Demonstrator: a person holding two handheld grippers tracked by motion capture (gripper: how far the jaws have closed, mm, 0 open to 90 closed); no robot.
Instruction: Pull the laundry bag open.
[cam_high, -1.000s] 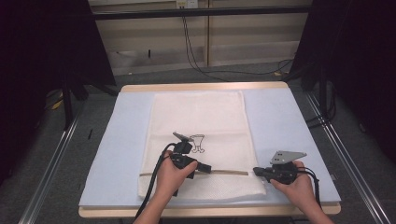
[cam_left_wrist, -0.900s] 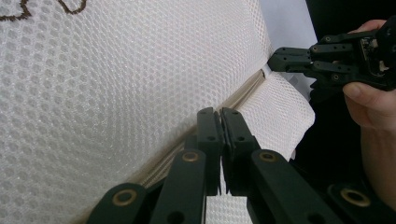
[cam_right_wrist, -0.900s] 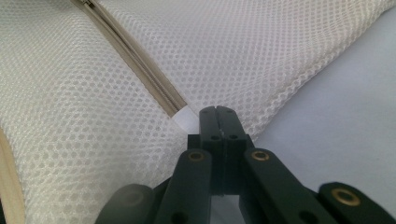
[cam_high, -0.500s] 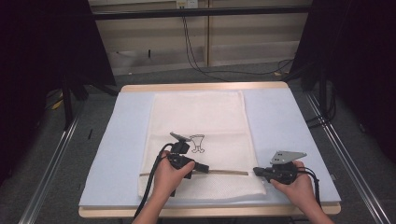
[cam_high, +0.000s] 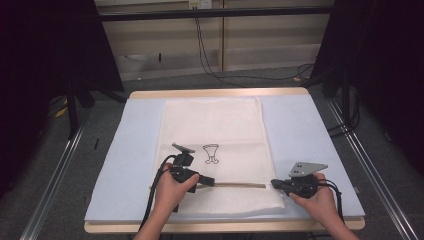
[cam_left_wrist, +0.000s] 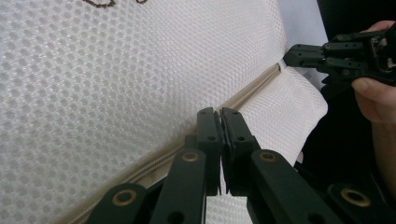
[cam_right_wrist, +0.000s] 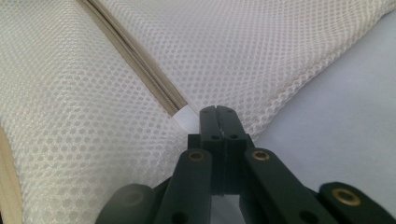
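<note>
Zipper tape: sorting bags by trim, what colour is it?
Beige zipper tape, clearest in the right gripper view.

A lab recording bay is indicated: a padded table (cam_high: 300, 125) is enclosed by black curtains (cam_high: 45, 75) at both sides; cables (cam_high: 210, 55) are seen upper centre.

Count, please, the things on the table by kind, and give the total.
White mesh bag with beige zipper: 1
Light blue mat under the bag: 1
Black grippers, left gripper and right gripper: 2
Total: 4
</note>
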